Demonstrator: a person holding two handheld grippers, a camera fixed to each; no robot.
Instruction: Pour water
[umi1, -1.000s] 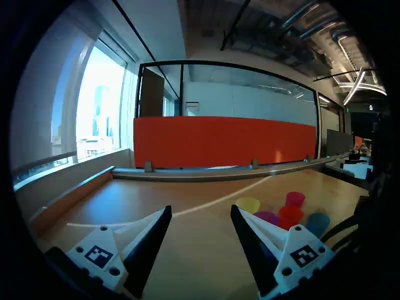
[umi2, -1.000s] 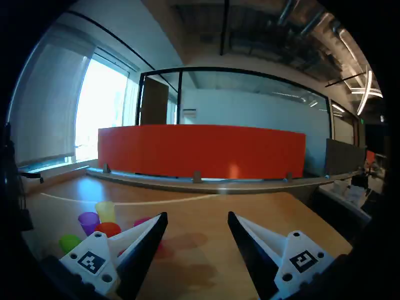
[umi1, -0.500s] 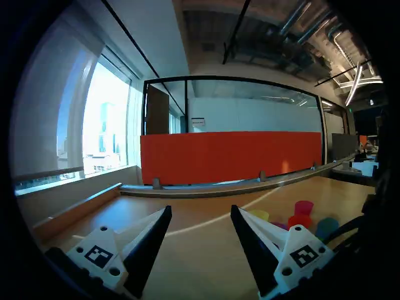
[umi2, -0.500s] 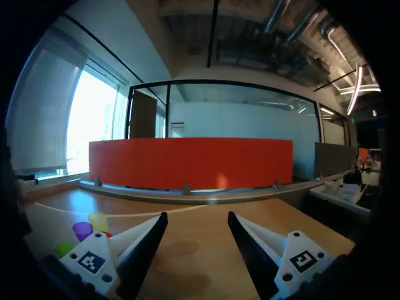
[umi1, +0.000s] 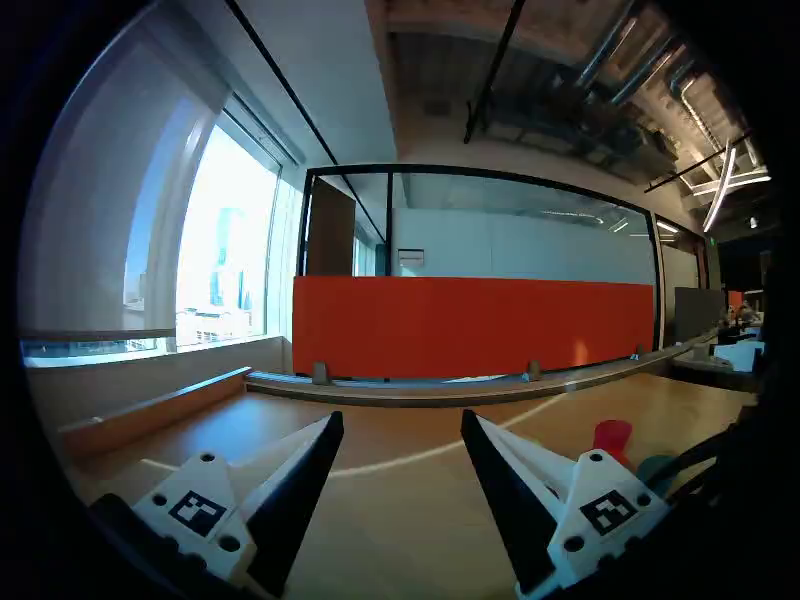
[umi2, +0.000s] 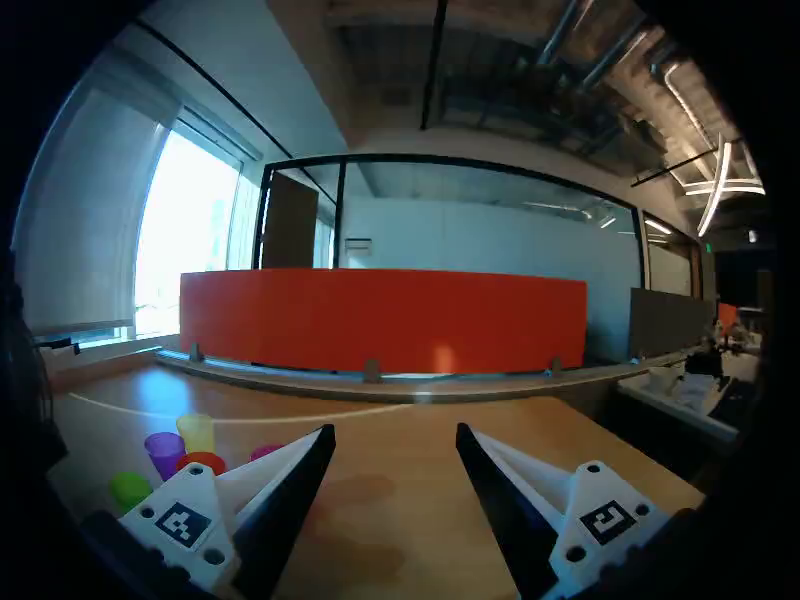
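Cups (umi2: 190, 450) sit beside the wide-open left claw (umi1: 400, 418) and right claw (umi2: 393, 430), wooden table (umi2: 530, 425) stretching ahead

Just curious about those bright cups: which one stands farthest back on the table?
The yellow cup: it stands behind the purple cup, red cup, pink cup and green cup, closest to the orange divider.

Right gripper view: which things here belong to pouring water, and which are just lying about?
For the job: yellow cup, purple cup, red cup, green cup.
Just around: wooden table, orange divider, window, ceiling pipes.
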